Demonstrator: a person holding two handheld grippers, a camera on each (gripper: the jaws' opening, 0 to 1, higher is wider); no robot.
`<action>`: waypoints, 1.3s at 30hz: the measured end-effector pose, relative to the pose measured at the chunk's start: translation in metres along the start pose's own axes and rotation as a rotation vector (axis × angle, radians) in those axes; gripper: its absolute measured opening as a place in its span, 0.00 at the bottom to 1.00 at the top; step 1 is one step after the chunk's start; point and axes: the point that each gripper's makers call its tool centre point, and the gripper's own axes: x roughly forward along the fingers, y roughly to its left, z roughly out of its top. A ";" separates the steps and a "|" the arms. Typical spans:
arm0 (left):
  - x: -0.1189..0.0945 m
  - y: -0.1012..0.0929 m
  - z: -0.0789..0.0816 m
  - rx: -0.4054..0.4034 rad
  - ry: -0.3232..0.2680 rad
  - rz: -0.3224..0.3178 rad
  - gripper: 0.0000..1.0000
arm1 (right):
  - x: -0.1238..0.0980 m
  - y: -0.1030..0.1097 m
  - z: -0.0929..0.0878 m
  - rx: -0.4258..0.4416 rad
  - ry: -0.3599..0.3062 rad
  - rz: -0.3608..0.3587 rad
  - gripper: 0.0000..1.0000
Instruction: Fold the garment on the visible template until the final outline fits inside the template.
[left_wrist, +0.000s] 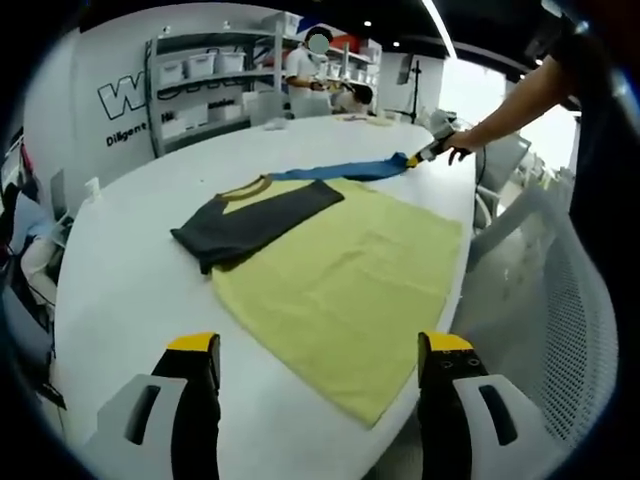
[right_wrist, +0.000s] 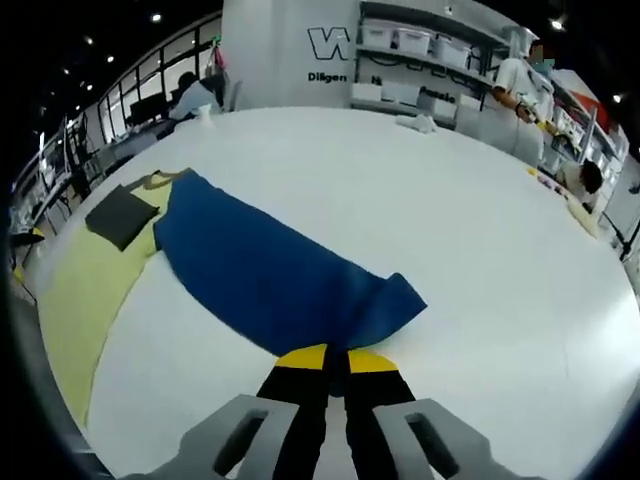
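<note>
The big white tabletop (left_wrist: 120, 290) holds everything, and the yellow shirt (left_wrist: 350, 280) lies flat on it, near the edge where the person stands. No template outline can be made out under the shirt. One dark grey sleeve (left_wrist: 250, 222) is already folded in across the chest. The other sleeve is blue (right_wrist: 270, 275), and it is stretched out long and straight, away from the shirt's body. The right gripper (right_wrist: 336, 360) has its yellow-tipped fingers pressed together on the cuff end of this blue sleeve, pinching the cloth. In the left gripper view you can see a hand (left_wrist: 462, 148) holding that gripper far across the tabletop. The left gripper (left_wrist: 320, 352) hangs above the near edge of the shirt with its fingers spread wide and nothing between them. The step now looks like folding the blue sleeve in. To do it well, lift the cuff just a little, carry it over toward the grey sleeve, and lay it down smooth with no bumps. Hold on tight until it lies flat. The free gripper could press the yellow cloth so the shirt does not slide.
</note>
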 end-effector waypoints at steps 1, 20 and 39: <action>0.000 0.000 0.000 -0.001 -0.002 -0.001 0.78 | -0.001 -0.001 0.003 0.005 -0.011 0.002 0.00; -0.004 0.004 0.005 0.011 -0.060 0.020 0.77 | -0.032 0.021 0.070 0.163 -0.192 0.092 0.00; -0.014 0.006 0.004 -0.024 -0.139 0.049 0.77 | -0.049 0.085 0.135 0.106 -0.239 0.222 0.00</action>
